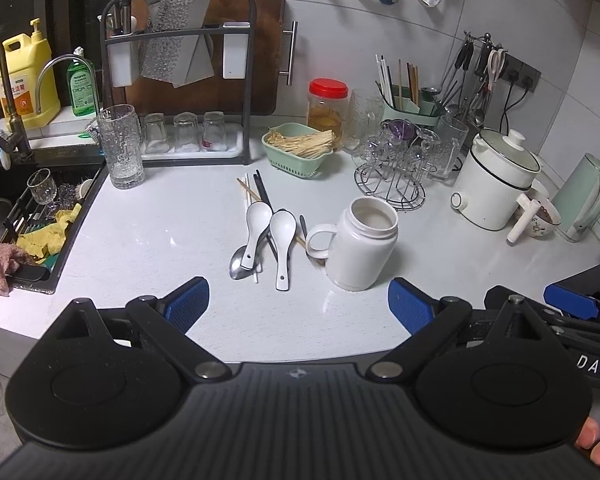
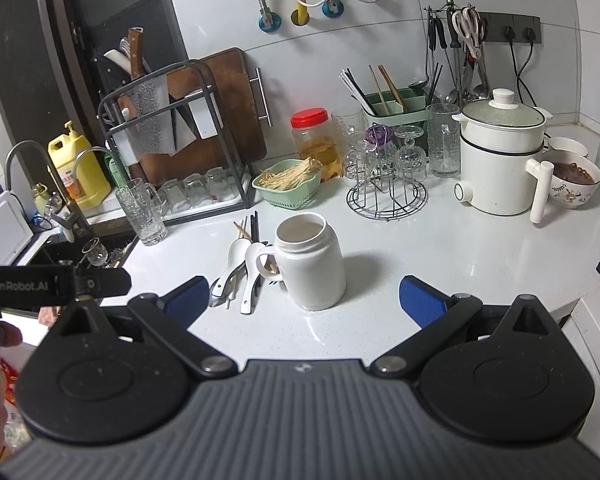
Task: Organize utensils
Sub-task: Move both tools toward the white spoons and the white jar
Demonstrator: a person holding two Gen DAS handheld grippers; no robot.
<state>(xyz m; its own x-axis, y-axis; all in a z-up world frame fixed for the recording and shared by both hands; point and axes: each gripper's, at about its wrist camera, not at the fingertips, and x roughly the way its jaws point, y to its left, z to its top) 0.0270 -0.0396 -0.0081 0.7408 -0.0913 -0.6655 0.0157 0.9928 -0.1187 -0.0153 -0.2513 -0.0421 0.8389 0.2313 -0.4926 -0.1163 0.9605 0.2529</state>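
Blue-padded and spread wide, the left gripper [image 1: 298, 304] hangs empty over the near edge of the white counter [image 1: 160, 240]; the right gripper [image 2: 304, 300] is likewise released and holds nothing; neither touches any utensil. Just ahead lies the loose pile: two white ceramic spoons [image 1: 270, 228], a metal spoon [image 1: 239, 266] partly under them, and black and pale chopsticks [image 1: 256, 190] crossing beneath; all lie flat on the counter, unsorted. Touching distance to their right stands the white jar-shaped mug [image 1: 362, 246], upright and apparently empty. Farther back, the green utensil caddy [image 2: 396, 106] already holds some chopsticks. By my reading, nothing has been sorted yet; every piece in the pile is left to pick up and put away.
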